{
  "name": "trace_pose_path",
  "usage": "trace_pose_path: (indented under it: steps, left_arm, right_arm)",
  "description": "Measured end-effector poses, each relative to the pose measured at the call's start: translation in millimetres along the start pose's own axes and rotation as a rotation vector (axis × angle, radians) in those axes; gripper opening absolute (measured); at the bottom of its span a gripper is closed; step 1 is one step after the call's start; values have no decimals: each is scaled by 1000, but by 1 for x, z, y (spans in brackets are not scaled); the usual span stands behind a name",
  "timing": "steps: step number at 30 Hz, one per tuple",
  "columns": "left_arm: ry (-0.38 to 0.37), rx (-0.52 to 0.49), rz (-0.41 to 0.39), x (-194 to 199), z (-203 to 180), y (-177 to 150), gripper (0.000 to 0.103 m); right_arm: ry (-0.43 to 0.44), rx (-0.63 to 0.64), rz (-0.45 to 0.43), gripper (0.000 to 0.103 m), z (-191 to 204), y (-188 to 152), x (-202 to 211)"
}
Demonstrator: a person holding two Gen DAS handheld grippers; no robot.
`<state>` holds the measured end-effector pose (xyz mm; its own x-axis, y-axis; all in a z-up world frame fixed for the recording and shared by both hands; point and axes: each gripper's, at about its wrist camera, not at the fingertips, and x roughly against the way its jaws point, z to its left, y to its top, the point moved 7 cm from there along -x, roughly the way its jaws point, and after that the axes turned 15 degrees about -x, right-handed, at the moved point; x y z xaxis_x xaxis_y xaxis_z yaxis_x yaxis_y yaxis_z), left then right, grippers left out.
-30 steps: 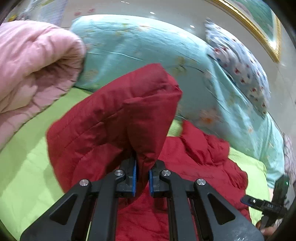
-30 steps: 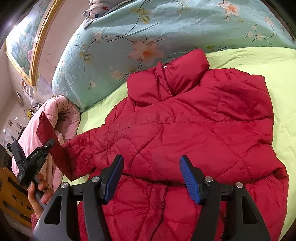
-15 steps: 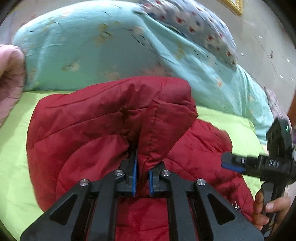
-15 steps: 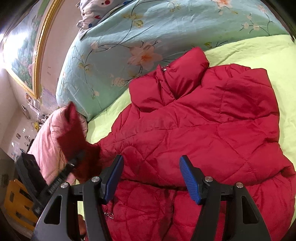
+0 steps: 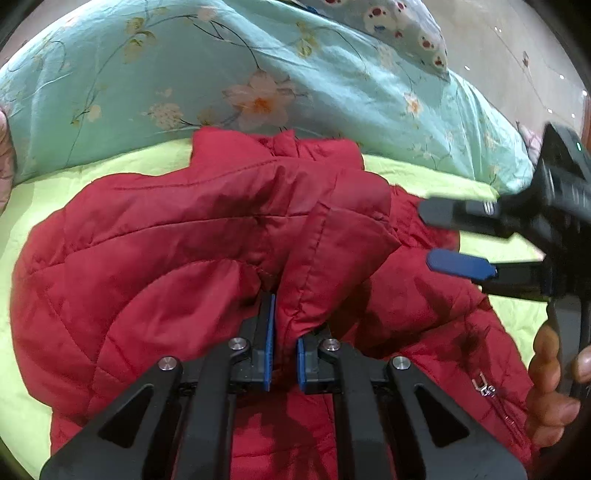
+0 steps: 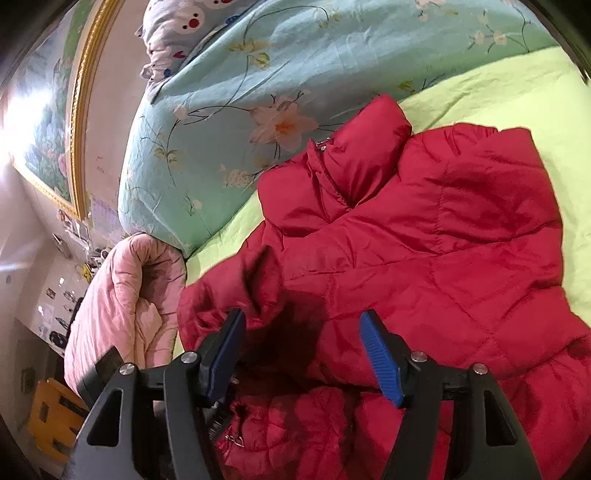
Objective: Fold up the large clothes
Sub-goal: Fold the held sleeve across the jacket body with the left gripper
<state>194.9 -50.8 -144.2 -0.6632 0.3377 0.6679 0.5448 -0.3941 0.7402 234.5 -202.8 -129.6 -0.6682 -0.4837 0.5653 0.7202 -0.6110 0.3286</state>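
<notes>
A red quilted jacket [image 5: 147, 258] lies spread on the green bed sheet [image 5: 37, 206], collar [image 6: 365, 147] toward the quilt. My left gripper [image 5: 282, 314] is shut on the end of one sleeve [image 5: 332, 240], which is drawn across the jacket's body. In the right wrist view that sleeve [image 6: 229, 291] bunches just beyond the left finger. My right gripper [image 6: 301, 332] hovers over the jacket's [image 6: 443, 240] lower front; its jaws are opening and the pads press on nothing. It also shows in the left wrist view as the right gripper [image 5: 443, 240], held by a hand [image 5: 546, 369].
A teal floral quilt [image 5: 258, 74] is heaped along the far side of the bed, with a patterned pillow [image 5: 399, 22] behind it. A rolled pink quilt [image 6: 125, 295] lies at the left end. A framed painting [image 6: 48, 122] hangs on the wall, and a yellow wooden piece [image 6: 51, 413] stands below.
My left gripper has carried the sleeve across and down over the jacket's body, toward the right gripper. The right gripper has stayed over the lower front, rolling slightly.
</notes>
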Motion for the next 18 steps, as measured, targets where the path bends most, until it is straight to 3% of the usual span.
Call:
trace_pose_path:
  steps: [2, 12, 18]
  left_arm:
    - [1, -9, 10, -5, -3, -3, 7]
    - [-29, -27, 44, -14, -9, -13, 9]
    - [-60, -22, 56, -14, -10, -15, 21]
  right_arm:
    - [1, -26, 1, 75, -2, 3, -6]
    - [-23, -29, 34, 76, 0, 2, -39]
    - [-2, -59, 53, 75, -2, -1, -51]
